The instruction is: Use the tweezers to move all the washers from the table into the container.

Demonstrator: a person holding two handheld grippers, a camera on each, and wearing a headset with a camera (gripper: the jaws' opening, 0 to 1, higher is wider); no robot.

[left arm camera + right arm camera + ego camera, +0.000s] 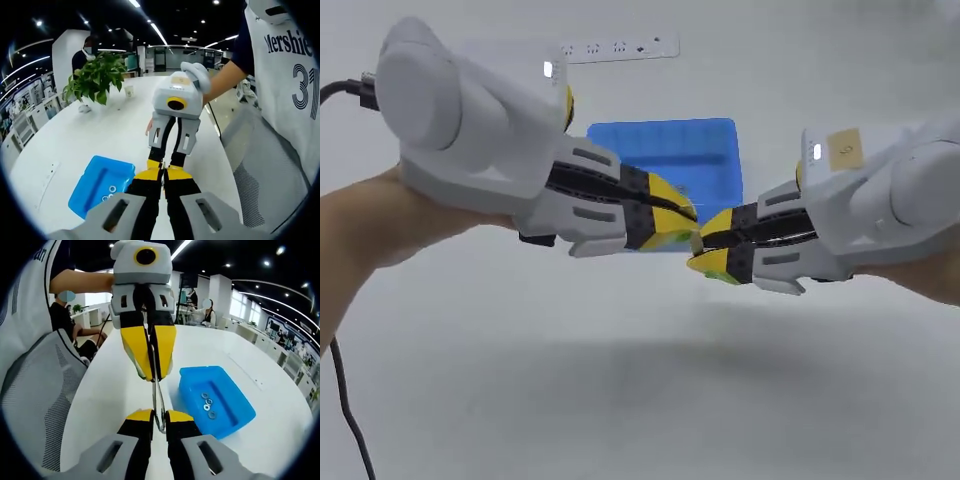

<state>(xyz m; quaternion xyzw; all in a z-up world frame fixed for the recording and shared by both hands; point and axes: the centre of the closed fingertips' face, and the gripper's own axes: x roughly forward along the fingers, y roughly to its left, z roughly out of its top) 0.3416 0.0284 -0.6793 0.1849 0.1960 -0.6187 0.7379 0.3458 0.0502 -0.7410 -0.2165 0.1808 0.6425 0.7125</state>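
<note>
Your left gripper (680, 220) is nearest, large and white, its black fingers capped in yellow. It meets your right gripper (705, 243) tip to tip, just above the near edge of the container (665, 150). The tweezers (159, 428) bridge the two. In the right gripper view, your right fingers are pressed onto the bent end, and your left fingers are pinched together on the prong end. Both grippers have hold of the same tool, which hangs in the air over the near side of the container.

As for progress, several washers (209, 402) lie inside the container near its middle. I can see none on the table (620, 380) around the container, so I judge the moving to be largely done. Parts of the table lie outside the pictures, so check before you stop.

The tweezers are thin bright metal, a narrow springy loop. The washers are small flat metal rings. The container is a shallow, smooth blue plastic tray with rounded corners, and the table is plain matte white.
</note>
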